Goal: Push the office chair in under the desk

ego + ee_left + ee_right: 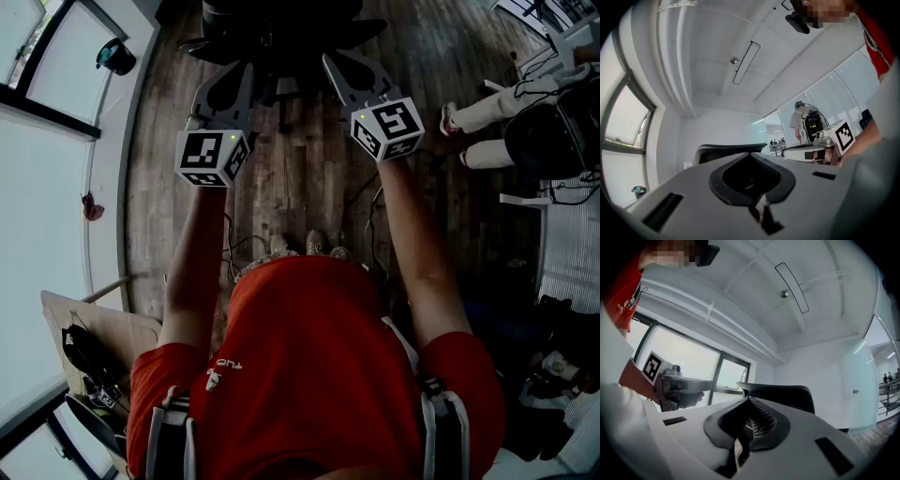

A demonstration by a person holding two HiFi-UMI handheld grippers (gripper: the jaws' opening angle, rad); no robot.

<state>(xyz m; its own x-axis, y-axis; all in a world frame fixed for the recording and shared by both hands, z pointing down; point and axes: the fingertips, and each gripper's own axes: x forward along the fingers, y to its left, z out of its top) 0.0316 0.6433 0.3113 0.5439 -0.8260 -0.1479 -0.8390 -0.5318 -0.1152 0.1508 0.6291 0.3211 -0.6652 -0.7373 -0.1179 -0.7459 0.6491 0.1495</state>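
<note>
The black office chair (272,28) stands at the top of the head view, just ahead of both grippers. My left gripper (246,70) and right gripper (330,61) point at it side by side, both shut with nothing between the jaws. Whether their tips touch the chair I cannot tell. In the left gripper view the shut left gripper (750,155) faces the top edge of the chair's backrest (731,149), with the right gripper (811,151) alongside. In the right gripper view the shut right gripper (749,400) faces the mesh backrest (785,395); the left gripper (679,385) shows at left.
Dark wooden floor (309,178) with cables (370,225) lies below me. A window wall (56,187) runs along the left. Someone's legs and shoes (483,117) are at the right beside white furniture (562,37). A wooden board with black gear (94,347) sits at bottom left.
</note>
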